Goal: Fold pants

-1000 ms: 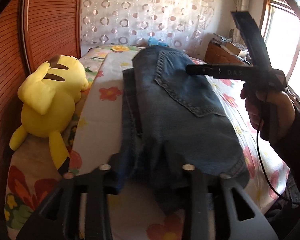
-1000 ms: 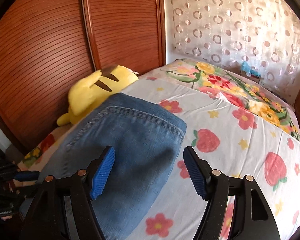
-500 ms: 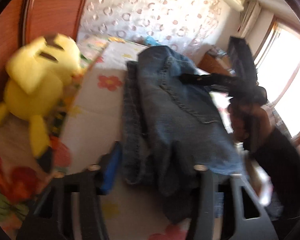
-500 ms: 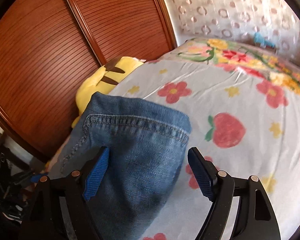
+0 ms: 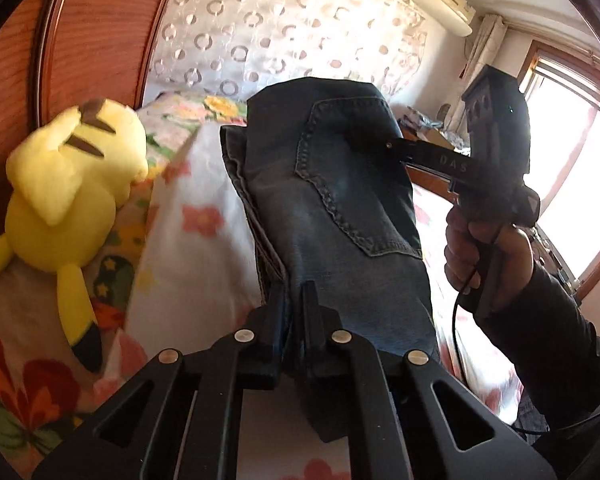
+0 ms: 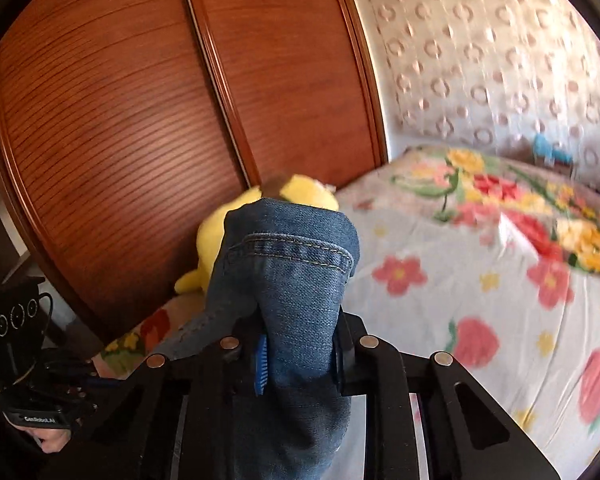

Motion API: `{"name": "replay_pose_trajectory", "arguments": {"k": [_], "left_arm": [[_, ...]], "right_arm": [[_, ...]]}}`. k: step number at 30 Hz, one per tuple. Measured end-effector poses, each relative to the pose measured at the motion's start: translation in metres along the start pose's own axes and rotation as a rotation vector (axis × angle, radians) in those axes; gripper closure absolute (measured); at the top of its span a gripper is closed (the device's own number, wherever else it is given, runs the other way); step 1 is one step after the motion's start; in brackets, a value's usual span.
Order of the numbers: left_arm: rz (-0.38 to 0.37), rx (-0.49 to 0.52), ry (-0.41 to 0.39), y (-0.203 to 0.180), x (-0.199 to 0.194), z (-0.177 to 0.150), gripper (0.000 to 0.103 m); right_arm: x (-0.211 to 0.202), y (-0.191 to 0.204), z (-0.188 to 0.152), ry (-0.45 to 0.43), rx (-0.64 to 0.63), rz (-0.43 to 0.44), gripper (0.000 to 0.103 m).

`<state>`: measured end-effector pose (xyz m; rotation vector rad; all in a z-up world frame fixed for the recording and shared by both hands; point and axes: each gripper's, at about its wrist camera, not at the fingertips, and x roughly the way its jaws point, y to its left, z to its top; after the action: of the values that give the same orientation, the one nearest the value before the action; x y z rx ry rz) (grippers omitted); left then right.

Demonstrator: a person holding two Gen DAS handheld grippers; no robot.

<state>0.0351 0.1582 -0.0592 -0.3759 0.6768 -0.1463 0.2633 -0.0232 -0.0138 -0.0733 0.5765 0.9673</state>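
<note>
Since the earlier frame, both sets of jaws have been brought in onto the jeans (image 5: 340, 216). The left gripper (image 5: 294, 320) is clamped on the denim edge at lower centre. The right gripper (image 6: 300, 356) is closing, with a thick fold pinched between its pads. The jeans are held above the bed (image 6: 480, 312), beside the yellow plush toy (image 5: 68, 200) at left.

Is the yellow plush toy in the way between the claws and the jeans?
No. Both claws already pinch the folded blue denim jeans: left claw, right claw, whose jaws are closing. The yellow plush toy lies off to the side, by the wooden wardrobe.
</note>
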Motion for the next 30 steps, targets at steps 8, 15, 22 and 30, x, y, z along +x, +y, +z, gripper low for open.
{"name": "replay_pose_trajectory", "arguments": {"k": [8,15,22,30], "left_arm": [[0.036,0.077,-0.018,0.015,0.02,0.055,0.095],[0.085,0.141,-0.03,0.029,0.042,0.098,0.095],[0.117,0.168,-0.023,0.045,0.066,0.123,0.095],[0.175,0.184,0.007,0.054,0.095,0.132,0.095]], "right_arm": [[0.028,-0.019,0.032,-0.053,-0.016,-0.036,0.079],[0.054,-0.026,0.045,-0.08,0.006,-0.061,0.079],[0.088,-0.043,0.056,-0.081,0.033,-0.067,0.079],[0.128,-0.072,0.065,-0.031,0.041,-0.073,0.076]]}}
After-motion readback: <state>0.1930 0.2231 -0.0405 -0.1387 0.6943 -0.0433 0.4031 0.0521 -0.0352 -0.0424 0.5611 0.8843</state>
